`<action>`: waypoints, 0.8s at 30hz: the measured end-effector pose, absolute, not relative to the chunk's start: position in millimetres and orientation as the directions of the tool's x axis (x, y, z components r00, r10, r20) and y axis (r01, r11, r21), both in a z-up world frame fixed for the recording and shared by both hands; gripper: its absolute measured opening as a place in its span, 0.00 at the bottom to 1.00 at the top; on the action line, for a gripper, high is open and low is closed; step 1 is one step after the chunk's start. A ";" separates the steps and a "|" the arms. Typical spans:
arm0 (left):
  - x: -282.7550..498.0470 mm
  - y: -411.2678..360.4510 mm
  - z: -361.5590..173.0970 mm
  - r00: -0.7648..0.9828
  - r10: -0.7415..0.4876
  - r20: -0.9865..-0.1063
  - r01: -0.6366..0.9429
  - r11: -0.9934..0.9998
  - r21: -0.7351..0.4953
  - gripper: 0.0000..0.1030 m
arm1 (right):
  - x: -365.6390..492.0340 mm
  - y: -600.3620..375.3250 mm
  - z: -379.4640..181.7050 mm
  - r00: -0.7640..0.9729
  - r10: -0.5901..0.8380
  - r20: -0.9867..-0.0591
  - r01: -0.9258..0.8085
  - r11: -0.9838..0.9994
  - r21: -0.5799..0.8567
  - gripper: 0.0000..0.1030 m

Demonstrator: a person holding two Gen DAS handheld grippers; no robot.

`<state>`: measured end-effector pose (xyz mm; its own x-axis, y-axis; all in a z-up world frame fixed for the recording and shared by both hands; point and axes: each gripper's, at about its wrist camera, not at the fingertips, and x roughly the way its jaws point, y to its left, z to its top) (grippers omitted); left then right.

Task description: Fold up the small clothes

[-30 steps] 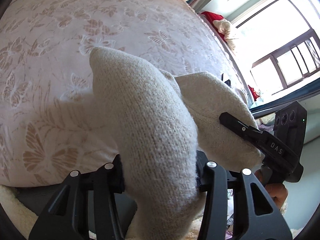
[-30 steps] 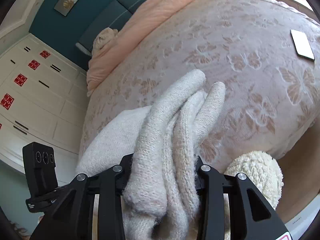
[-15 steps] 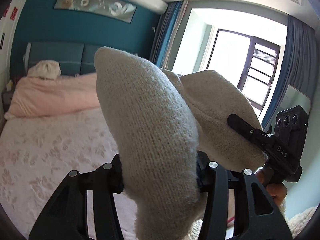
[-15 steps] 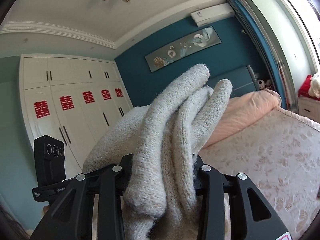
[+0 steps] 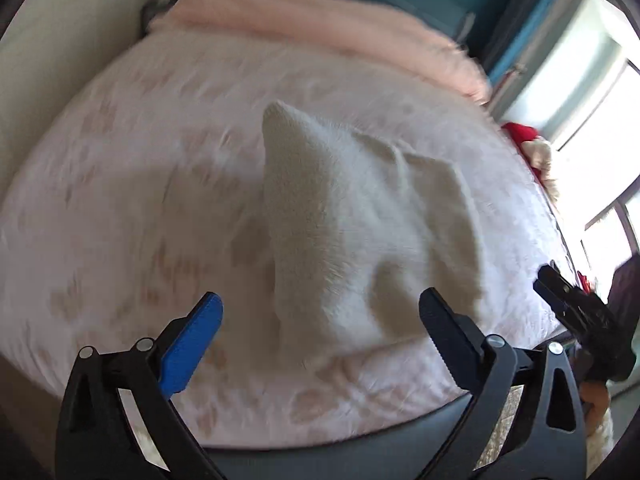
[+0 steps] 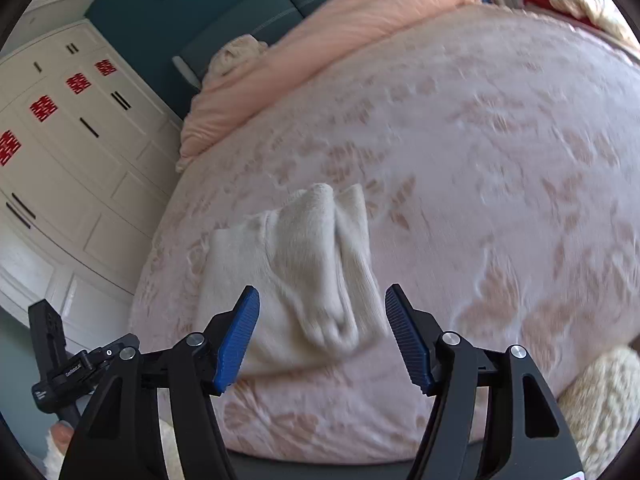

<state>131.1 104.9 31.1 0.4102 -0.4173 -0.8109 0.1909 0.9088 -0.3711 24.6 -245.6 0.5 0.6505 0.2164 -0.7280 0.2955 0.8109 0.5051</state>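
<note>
I see both my left gripper (image 5: 320,316) and right gripper (image 6: 322,320) spread wide, pinching nothing, near the bed's lower edge. The cream knit garment (image 5: 360,232) lies bunched at mid-frame on the pink patterned bedspread (image 6: 500,168), bare bedspread all around. A pink quilt (image 6: 320,56) crosses the top and a white wardrobe (image 6: 68,148) fills the left.

Left gripper (image 5: 320,320) and right gripper (image 6: 322,330) no longer clamping the cream knit garment (image 5: 360,232), jaws now spread wide, garment released onto the bedspread (image 5: 140,200) (previously held aloft), lying bunched.
</note>
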 end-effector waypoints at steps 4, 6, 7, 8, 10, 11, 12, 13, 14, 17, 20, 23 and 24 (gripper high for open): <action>115.5 139.6 -13.1 0.381 -0.484 -0.788 0.044 0.860 -0.508 0.91 | 40.3 -249.0 -0.1 0.639 0.214 -0.738 0.284 0.827 0.486 0.66; 128.0 138.0 -15.0 0.380 -0.519 -0.766 0.033 0.835 -0.550 0.92 | 64.1 -247.5 3.1 0.638 0.230 -0.735 0.270 0.827 0.493 0.78; 135.3 134.2 -13.4 0.382 -0.526 -0.760 0.034 0.830 -0.557 0.93 | 77.9 -245.1 2.6 0.633 0.242 -0.735 0.259 0.829 0.496 0.81; 144.1 128.1 -10.2 0.389 -0.525 -0.757 0.043 0.831 -0.554 0.94 | 91.7 -243.6 2.9 0.629 0.247 -0.737 0.254 0.831 0.495 0.82; 157.7 114.9 -7.2 0.406 -0.510 -0.758 0.061 0.843 -0.535 0.95 | 116.0 -236.3 -8.2 0.591 0.255 -0.765 0.259 0.838 0.480 0.83; 166.3 107.8 -9.2 0.403 -0.508 -0.761 0.066 0.846 -0.529 0.95 | 127.3 -233.2 -18.0 0.566 0.258 -0.783 0.270 0.839 0.472 0.83; 172.5 103.1 -18.8 0.390 -0.511 -0.766 0.062 0.845 -0.532 0.95 | 136.8 -229.9 -29.6 0.537 0.268 -0.800 0.283 0.836 0.470 0.83; 180.4 97.5 -27.0 0.368 -0.516 -0.773 0.048 0.841 -0.539 0.95 | 145.7 -226.7 -42.4 0.502 0.273 -0.821 0.298 0.837 0.460 0.83; 190.0 92.3 -37.5 0.339 -0.516 -0.786 0.028 0.841 -0.540 0.95 | 153.3 -223.7 -55.4 0.469 0.270 -0.841 0.311 0.841 0.443 0.84; 202.2 84.9 -69.5 0.272 -0.477 -0.835 -0.059 0.858 -0.510 0.95 | 162.5 -216.7 -67.1 0.464 0.310 -0.830 0.290 0.832 0.473 0.52; 205.5 78.4 -63.4 0.289 -0.517 -0.806 0.008 0.843 -0.538 0.62 | 162.1 -212.5 -21.2 0.562 0.317 -0.764 0.214 0.836 0.505 0.35; 203.7 69.9 -18.8 0.364 -0.510 -0.779 0.118 0.855 -0.505 0.48 | 148.4 -212.1 32.9 0.680 0.301 -0.669 0.123 0.852 0.508 0.33; 202.6 69.9 -3.8 0.398 -0.518 -0.757 0.152 0.851 -0.502 0.48 | 143.7 -214.4 38.8 0.702 0.293 -0.649 0.112 0.855 0.507 0.33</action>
<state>202.6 69.9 -3.8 0.3975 -0.5181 -0.7573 0.1524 0.8512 -0.5023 143.7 -214.4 38.8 0.7017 0.2930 -0.6494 0.1122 0.8547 0.5068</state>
